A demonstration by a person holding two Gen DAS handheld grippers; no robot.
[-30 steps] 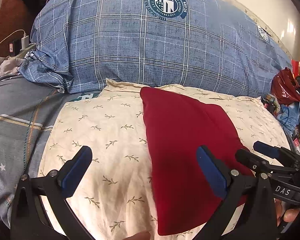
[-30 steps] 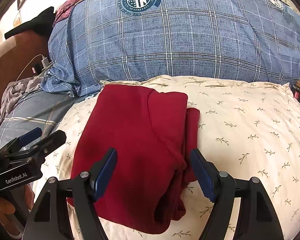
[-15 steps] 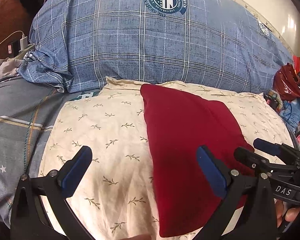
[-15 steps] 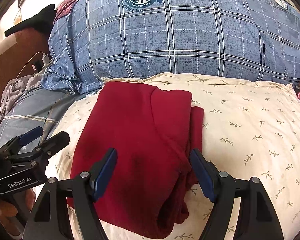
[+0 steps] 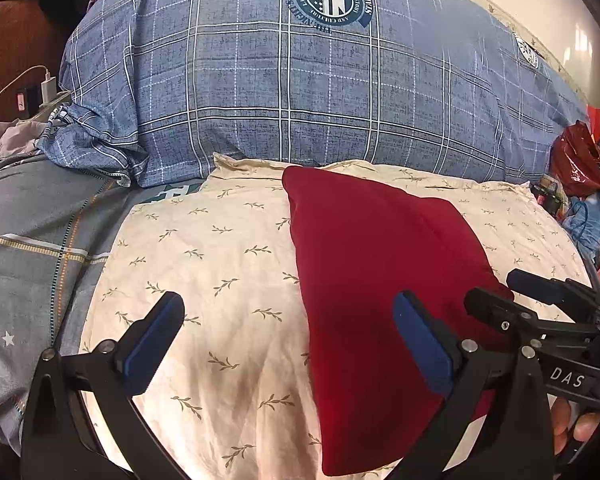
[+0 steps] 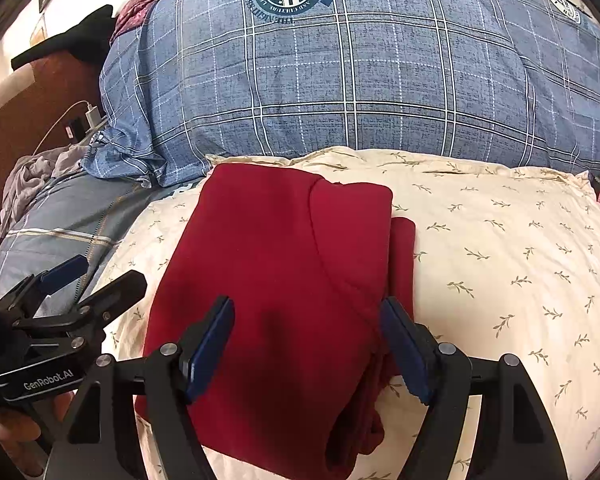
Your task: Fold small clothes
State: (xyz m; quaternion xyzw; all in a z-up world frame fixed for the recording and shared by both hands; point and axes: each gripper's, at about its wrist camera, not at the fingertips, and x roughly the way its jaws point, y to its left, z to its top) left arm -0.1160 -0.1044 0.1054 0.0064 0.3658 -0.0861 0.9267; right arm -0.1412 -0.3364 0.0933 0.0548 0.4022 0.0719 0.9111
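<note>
A: The red garment (image 6: 284, 280) lies folded in layers on the cream leaf-print pillow (image 6: 500, 264), with the blue plaid pillow (image 6: 360, 80) at 12 o'clock behind it. The right gripper (image 6: 306, 344) hovers over its near end, jaws spread wide, holding nothing.

B: The left gripper (image 5: 288, 340) is likewise agape and empty; the garment's long edge sits at its 2 o'clock.

A: Handling judgement: soft, light knit, limp, not fragile. Layers likely slide apart if only the top one is pinched.

B: Suggested hold: the thick stacked edge at the right gripper's 5 o'clock, catching all layers. The pillow beneath gives, so pressing down may bunch the cloth.
</note>
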